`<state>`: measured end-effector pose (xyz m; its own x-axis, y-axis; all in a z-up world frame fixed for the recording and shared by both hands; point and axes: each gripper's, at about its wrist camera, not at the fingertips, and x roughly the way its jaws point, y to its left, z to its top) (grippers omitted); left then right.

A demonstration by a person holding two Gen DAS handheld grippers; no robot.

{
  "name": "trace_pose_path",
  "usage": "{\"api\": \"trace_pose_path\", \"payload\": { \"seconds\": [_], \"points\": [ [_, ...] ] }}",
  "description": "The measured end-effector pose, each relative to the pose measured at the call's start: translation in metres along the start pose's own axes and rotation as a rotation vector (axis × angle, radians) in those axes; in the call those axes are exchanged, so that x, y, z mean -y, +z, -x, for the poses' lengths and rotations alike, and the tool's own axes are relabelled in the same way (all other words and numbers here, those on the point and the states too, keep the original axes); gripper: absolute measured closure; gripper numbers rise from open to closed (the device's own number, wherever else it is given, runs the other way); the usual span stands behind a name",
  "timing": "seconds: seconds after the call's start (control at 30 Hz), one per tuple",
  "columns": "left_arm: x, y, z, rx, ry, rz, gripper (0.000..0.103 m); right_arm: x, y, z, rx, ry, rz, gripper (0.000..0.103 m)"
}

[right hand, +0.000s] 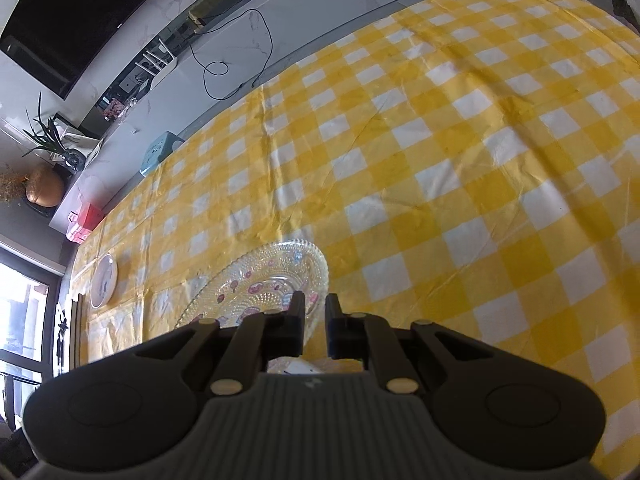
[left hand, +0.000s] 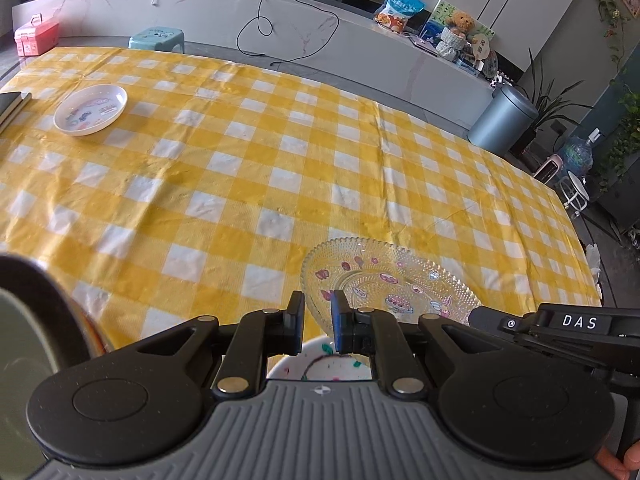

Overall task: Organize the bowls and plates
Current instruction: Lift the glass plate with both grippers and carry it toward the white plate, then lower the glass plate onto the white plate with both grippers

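Observation:
A clear beaded glass plate (left hand: 394, 276) with cartoon stickers is held tilted above the yellow checked tablecloth (left hand: 240, 168). My left gripper (left hand: 317, 312) is shut on its near-left rim. My right gripper (right hand: 315, 312) is shut on the rim of the same glass plate (right hand: 260, 284) from the other side, and its body shows in the left wrist view (left hand: 568, 324). A white bowl with coloured marks (left hand: 320, 364) lies below the left fingers, mostly hidden. A white plate with stickers (left hand: 91, 109) lies at the far left, also in the right wrist view (right hand: 103, 280).
A dark-rimmed bowl (left hand: 36, 320) stands at the near left edge. A dark book (left hand: 12, 104) lies at the far left. Beyond the table are a teal stool (left hand: 157, 39), a pink box (left hand: 36, 35) and a grey bin (left hand: 502, 120).

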<state>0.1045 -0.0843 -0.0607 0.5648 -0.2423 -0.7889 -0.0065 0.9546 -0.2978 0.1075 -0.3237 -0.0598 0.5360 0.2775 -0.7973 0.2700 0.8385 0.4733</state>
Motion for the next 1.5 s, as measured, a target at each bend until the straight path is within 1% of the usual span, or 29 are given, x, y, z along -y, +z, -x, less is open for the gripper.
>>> {"api": "trace_pose_path", "payload": {
  "seconds": [0.17,0.37,0.6,0.77,1.1,1.23,1.5],
  "points": [
    [-0.003,-0.016,0.012,-0.007,0.002,-0.010,0.088,0.004,-0.016,0.011,-0.007,0.021,-0.008,0.095],
    [-0.004,-0.034,0.022,-0.012,0.015,-0.032,0.088,0.012,-0.039,0.018,-0.025,0.019,-0.016,0.096],
    [-0.007,-0.043,0.029,-0.010,0.025,-0.035,0.088,0.012,-0.053,0.026,-0.023,0.025,-0.002,0.096],
    [-0.011,-0.052,0.031,-0.017,0.030,-0.032,0.088,0.012,-0.062,0.025,-0.041,0.017,0.008,0.096],
    [-0.016,-0.066,0.032,-0.038,0.052,-0.044,0.088,0.009,-0.077,0.023,-0.065,-0.019,0.047,0.095],
    [-0.017,-0.068,0.029,-0.046,0.050,-0.047,0.088,0.005,-0.079,0.021,-0.060,-0.048,0.075,0.095],
    [-0.012,-0.073,0.027,-0.044,0.078,-0.083,0.088,0.000,-0.083,0.017,-0.061,-0.089,0.133,0.095]
  ]
}}
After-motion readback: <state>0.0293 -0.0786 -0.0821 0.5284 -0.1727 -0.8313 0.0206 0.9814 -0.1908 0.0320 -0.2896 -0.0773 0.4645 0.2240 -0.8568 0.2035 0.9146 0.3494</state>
